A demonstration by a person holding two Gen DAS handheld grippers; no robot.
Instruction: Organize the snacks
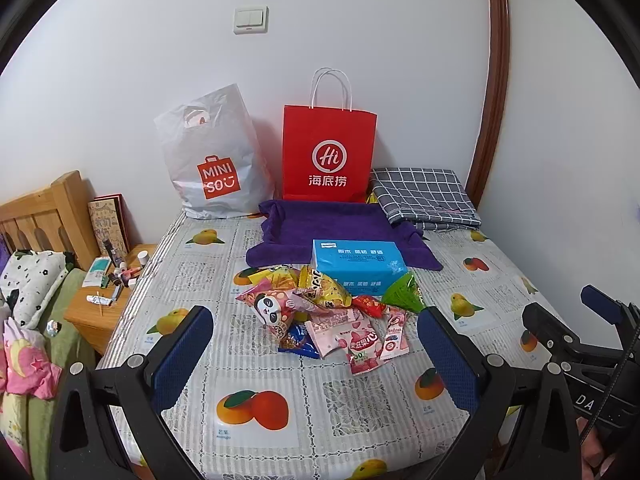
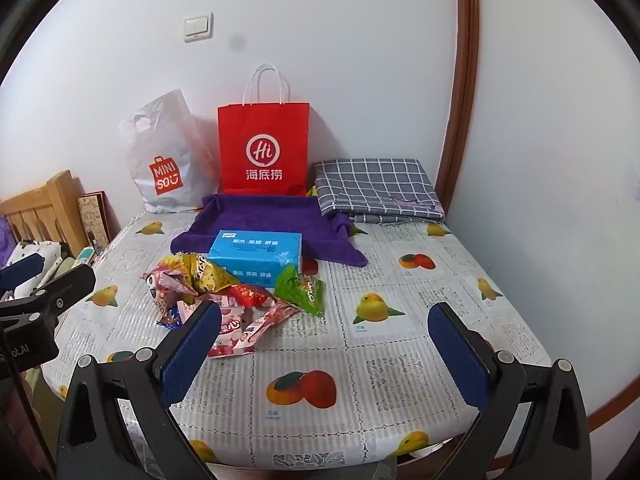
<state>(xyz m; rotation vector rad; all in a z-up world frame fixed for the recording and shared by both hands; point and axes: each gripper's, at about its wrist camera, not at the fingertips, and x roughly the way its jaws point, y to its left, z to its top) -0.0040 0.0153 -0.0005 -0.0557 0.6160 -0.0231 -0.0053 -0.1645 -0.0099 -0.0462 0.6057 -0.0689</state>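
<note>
Sorting had not begun at the time of inspection: the pile of snack packets (image 1: 324,312) lay loose near the middle of the table (image 1: 340,396), touching the front of a blue tissue box (image 1: 358,266), which sat on the near edge of a purple towel (image 1: 288,226). A red paper bag (image 1: 329,154) and a white plastic bag (image 1: 212,156) stood upright against the wall behind the towel, and a folded checked cloth (image 1: 424,196) lay to their right.

The left gripper (image 1: 316,354) hung short of the pile with its fingers spread fully apart and nothing between them. The right gripper (image 2: 326,354) was in the same condition, wide and empty, over bare tablecloth to the right of the pile, with its left finger (image 2: 192,350) partly hiding the nearest pink packets.

In my judgement the step in hand was the first approach to a packet. The packets overlapped and looked thin and crinkly, so a good grasp would take one outlying item at a time, such as the green packet (image 2: 302,290) at the right edge or the pink packet (image 1: 362,354) at the near edge, pinched by a raised corner or seam. Closing on the middle of the heap risked dragging several packets together. Which bag or spot was meant as the destination could not be determined.
</note>
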